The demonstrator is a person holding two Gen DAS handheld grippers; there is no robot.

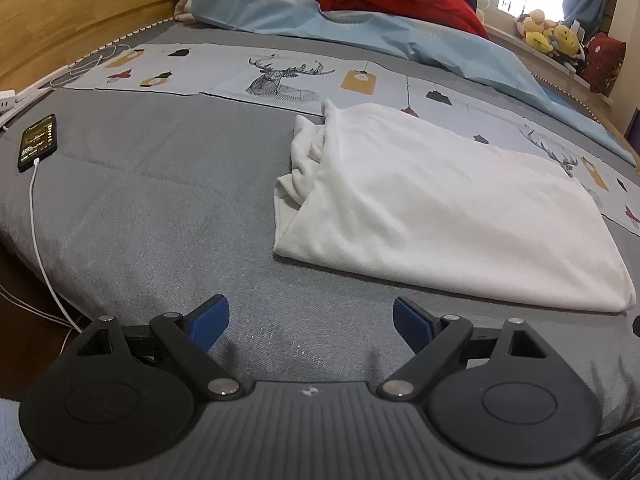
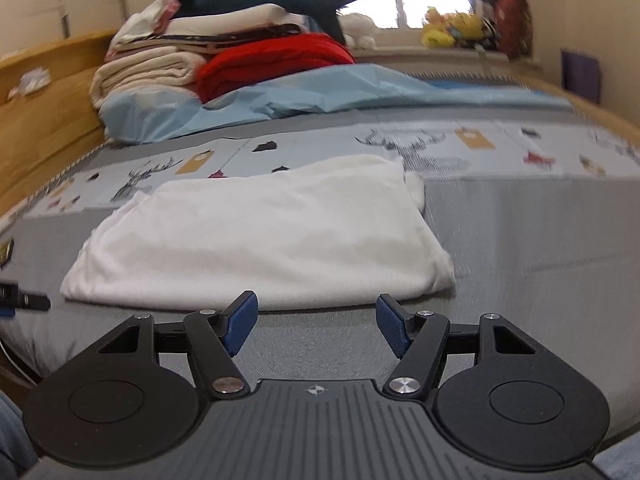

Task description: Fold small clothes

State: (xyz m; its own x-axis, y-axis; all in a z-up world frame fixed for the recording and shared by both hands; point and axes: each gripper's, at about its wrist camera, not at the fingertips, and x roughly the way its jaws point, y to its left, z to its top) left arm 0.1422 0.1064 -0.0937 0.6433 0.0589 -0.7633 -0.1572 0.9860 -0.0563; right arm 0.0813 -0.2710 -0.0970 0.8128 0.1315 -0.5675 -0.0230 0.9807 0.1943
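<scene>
Two grippers hang over the grey bed, both with blue pads spread apart and holding nothing: the left gripper and the right gripper. The folded white garment lies on the bed ahead of them, untouched. Its far layers are bunched, so its kind is unclear. A phone lies at the left edge.

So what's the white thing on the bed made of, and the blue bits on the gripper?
The white garment looks like soft, matte knit cloth, perhaps fleecy: it drapes and bunches in limp folds. The blue pads on the right gripper look like ribbed rubber or plastic, with fine ridges showing.
</scene>
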